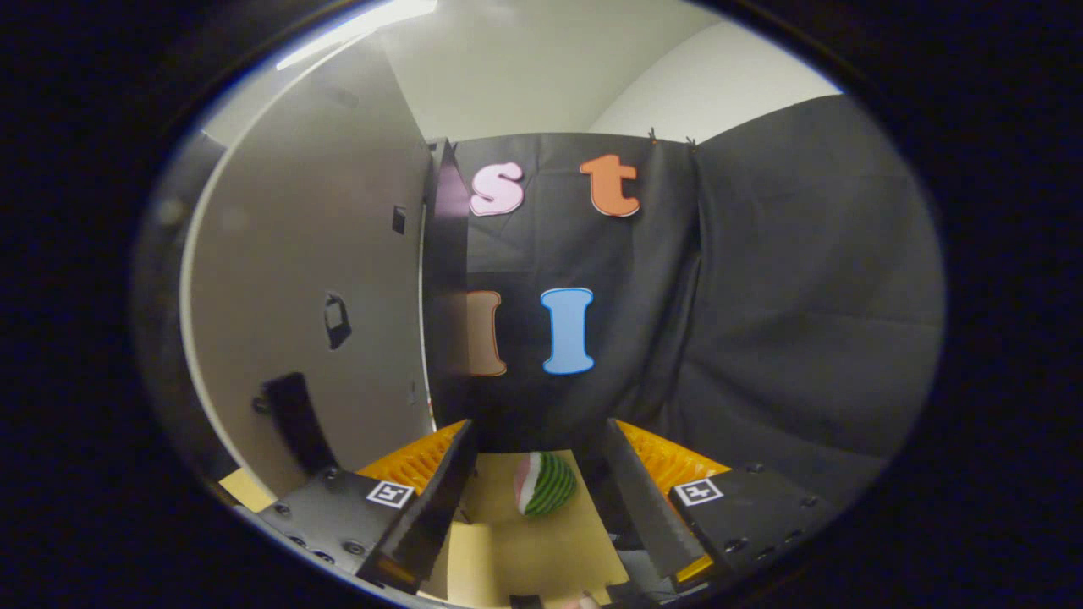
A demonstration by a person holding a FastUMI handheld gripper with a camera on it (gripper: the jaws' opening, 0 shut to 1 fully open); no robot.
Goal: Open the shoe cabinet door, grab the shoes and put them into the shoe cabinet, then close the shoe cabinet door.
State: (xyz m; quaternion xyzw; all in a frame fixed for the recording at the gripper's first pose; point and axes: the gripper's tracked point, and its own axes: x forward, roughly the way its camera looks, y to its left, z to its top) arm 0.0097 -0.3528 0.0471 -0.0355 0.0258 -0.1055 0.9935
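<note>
Gripper view: gripper (537, 474) fingers spread wide, holding nothing — striped green-and-white shoe (546, 484) lies between them on tan floor (541, 550), lower centre. Pale cabinet door (313, 279) stands left of fingers, mid-left — dark handle (337, 321) on it.

no readable text, markers perhaps unlettered
</note>
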